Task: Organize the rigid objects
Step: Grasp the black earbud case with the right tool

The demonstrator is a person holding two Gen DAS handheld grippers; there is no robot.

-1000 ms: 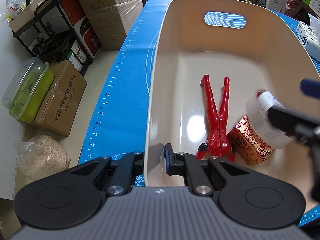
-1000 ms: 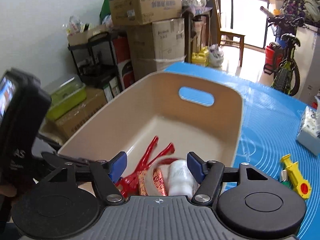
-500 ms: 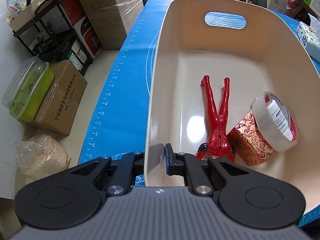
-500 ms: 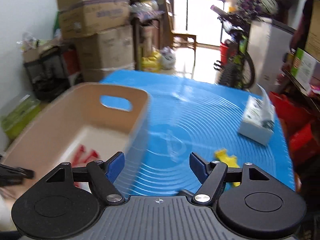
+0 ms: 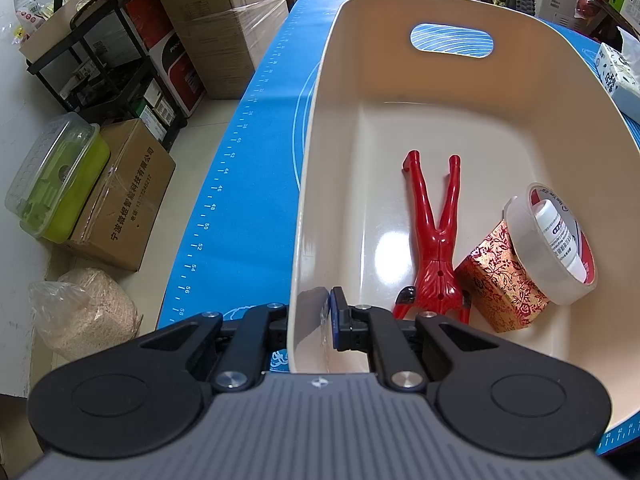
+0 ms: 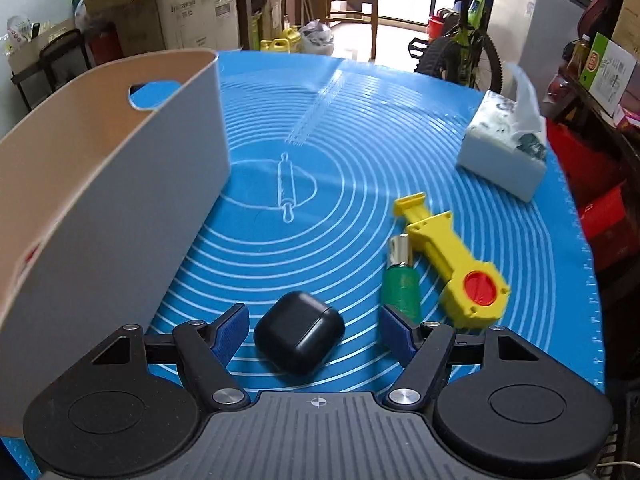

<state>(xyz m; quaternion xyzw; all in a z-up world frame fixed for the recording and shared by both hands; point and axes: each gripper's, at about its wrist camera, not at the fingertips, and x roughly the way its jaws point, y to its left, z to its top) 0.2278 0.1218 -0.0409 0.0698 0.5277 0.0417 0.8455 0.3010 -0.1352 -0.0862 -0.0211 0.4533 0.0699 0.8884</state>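
My left gripper (image 5: 310,318) is shut on the near wall of the cream bin (image 5: 452,12), one finger inside and one outside. In the bin lie a red plastic tool (image 5: 436,232), a red-and-gold patterned box (image 5: 500,284) and a clear tape roll (image 5: 532,256) leaning on that box, with a small white bottle (image 5: 560,236) inside the roll. My right gripper (image 6: 313,322) is open, low over the blue mat (image 6: 320,128). A black earbud case (image 6: 300,338) lies between its fingers, and the pads stand clear of it. The bin's grey outer wall (image 6: 120,184) is to its left.
A green bottle with a silver cap (image 6: 400,280) and a yellow tool with a red disc (image 6: 452,256) lie on the mat just right of the right gripper. A tissue pack (image 6: 504,152) sits at the far right. Boxes and shelves stand beyond the table's left edge.
The right gripper left the tape roll and white bottle in the bin, swung out to the right and came down over the black case. The left gripper kept still on the bin.
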